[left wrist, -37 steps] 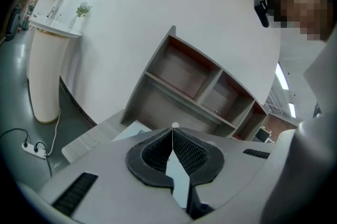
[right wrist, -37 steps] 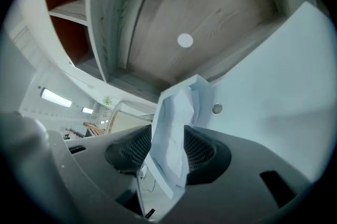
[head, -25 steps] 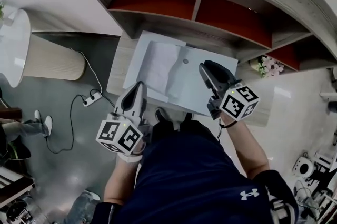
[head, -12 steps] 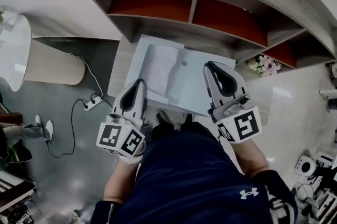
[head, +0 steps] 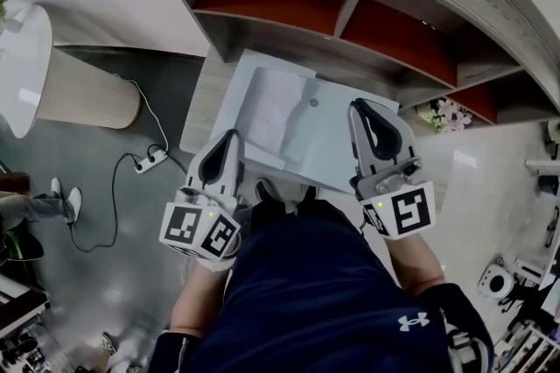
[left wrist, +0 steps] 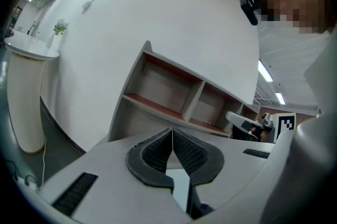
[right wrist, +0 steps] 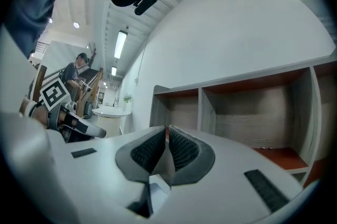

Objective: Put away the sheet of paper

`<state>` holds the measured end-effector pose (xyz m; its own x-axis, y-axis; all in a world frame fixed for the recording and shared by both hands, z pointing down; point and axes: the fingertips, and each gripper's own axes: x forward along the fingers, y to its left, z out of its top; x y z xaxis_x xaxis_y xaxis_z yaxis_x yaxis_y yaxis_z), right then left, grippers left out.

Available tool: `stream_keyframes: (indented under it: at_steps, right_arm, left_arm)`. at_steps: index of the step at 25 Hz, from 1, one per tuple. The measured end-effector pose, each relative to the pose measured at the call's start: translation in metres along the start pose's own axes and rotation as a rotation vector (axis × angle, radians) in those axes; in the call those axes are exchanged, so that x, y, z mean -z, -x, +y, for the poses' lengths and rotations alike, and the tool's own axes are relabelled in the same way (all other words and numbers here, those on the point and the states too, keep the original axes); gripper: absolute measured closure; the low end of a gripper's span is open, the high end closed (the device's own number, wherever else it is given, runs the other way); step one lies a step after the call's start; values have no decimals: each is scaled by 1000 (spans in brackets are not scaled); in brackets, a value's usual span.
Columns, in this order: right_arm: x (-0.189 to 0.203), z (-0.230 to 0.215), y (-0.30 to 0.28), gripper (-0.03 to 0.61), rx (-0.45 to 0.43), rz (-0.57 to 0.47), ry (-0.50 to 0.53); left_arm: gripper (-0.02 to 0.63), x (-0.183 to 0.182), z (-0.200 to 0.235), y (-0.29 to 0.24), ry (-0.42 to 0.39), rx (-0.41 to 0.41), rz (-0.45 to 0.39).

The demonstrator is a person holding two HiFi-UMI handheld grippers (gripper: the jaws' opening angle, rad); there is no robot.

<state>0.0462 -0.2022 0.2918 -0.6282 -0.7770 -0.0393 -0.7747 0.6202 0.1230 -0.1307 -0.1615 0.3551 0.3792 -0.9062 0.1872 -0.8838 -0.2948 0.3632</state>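
Note:
A large white sheet of paper [head: 297, 130] lies spread over a small wooden table [head: 199, 95], between my two grippers. At its near left edge my left gripper [head: 229, 139] has its jaws together, and a pale strip of paper shows between the pads [left wrist: 158, 152]. At the sheet's right edge, my right gripper [head: 366, 107] is shut, with a wedge of paper [right wrist: 163, 162] pinched between its pads. The left gripper [left wrist: 172, 136] and the right gripper [right wrist: 167, 136] both point at the shelf unit.
A wooden shelf unit [head: 350, 3] with open red-floored compartments stands just beyond the table. On the left are a white round pedestal table [head: 22, 69] and a power strip [head: 150, 163] with a cable on the grey floor. Flowers [head: 446, 110] sit at the right.
My right gripper has turned its marker cube upward, moved to the sheet's right edge, and closed there. The left gripper has stayed put.

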Motion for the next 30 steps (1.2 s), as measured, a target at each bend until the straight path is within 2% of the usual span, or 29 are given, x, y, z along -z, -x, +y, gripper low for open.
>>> stream_keyframes:
  at_steps: [30]
  right_arm:
    - [2, 6, -3, 553, -33, 5, -57]
  left_arm:
    - [597, 5, 4, -4, 23, 7, 31]
